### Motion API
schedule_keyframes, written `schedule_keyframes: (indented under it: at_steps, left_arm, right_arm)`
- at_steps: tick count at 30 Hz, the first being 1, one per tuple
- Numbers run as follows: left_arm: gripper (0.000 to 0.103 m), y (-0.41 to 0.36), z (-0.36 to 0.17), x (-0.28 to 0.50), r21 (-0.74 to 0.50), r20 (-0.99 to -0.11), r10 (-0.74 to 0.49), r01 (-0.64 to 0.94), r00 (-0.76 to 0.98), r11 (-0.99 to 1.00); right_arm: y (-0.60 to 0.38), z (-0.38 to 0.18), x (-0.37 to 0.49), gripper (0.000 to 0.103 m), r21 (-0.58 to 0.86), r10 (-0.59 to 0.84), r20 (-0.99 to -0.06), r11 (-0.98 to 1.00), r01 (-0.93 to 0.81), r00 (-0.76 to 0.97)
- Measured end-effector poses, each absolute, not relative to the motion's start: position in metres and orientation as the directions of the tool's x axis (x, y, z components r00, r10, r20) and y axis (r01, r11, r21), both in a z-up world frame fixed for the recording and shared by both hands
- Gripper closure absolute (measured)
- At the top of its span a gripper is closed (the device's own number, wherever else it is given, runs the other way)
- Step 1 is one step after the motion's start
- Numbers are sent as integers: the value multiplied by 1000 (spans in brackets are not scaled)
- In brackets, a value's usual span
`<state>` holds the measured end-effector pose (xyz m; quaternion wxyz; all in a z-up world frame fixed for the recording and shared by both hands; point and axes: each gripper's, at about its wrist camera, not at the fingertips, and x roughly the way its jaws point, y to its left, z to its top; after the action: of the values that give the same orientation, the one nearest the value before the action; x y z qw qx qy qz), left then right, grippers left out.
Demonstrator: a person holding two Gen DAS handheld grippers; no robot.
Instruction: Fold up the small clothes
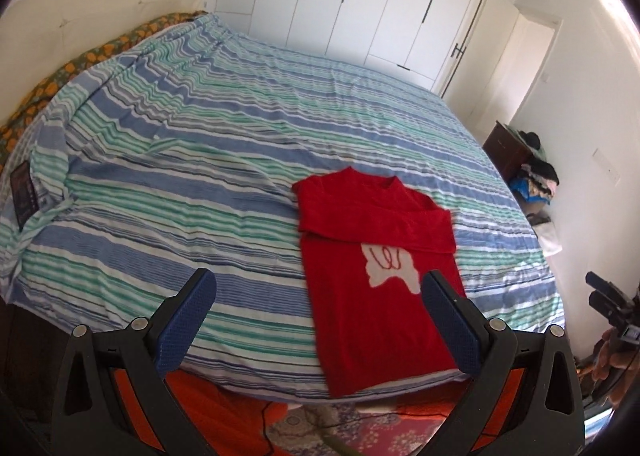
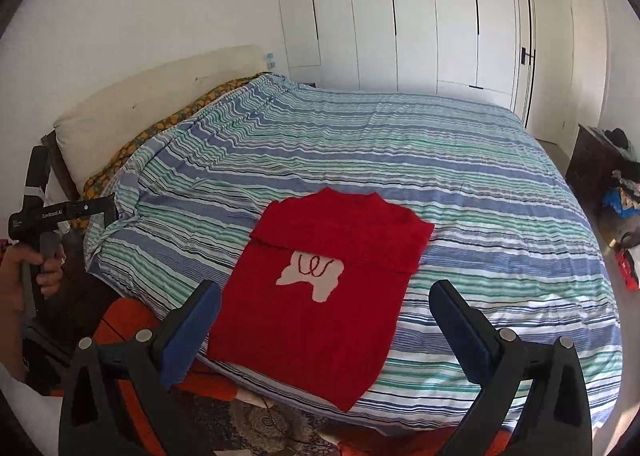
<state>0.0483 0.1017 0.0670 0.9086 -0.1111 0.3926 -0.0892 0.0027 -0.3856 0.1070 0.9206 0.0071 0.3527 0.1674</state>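
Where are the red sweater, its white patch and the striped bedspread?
Red sweater (image 1: 372, 320): left wrist view, lower body.
White patch (image 2: 310, 276): right wrist view, patch middle.
Striped bedspread (image 2: 460, 175): right wrist view, bare stretch behind the sweater.

Red sweater (image 2: 316, 304) w/ white motif, sleeves folded across chest, flat nr bed edge.

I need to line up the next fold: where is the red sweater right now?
The red sweater lies flat on the striped bedspread near the bed's front edge, right of centre in the left wrist view and just ahead of both open tools.
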Motion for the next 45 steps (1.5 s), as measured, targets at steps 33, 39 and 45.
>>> schedule_keyframes:
  at_steps: [33,39,45]
  left_arm:
    - [22,28,-182,65,-526,-832,-534,91,152,845]
    - [51,26,-183,65,-567,-810,-575,98,115,818]
    - [79,22,-193,69,-540,-835,-546,81,74,837]
  right_arm:
    - [-444,-176,60,33,678,670,-717,735,-34,193]
    - [-450,-176,61,50,696,683,-702,718,-8,204]
    - [-444,-178,65,67,674,663,-722,739,-17,199]
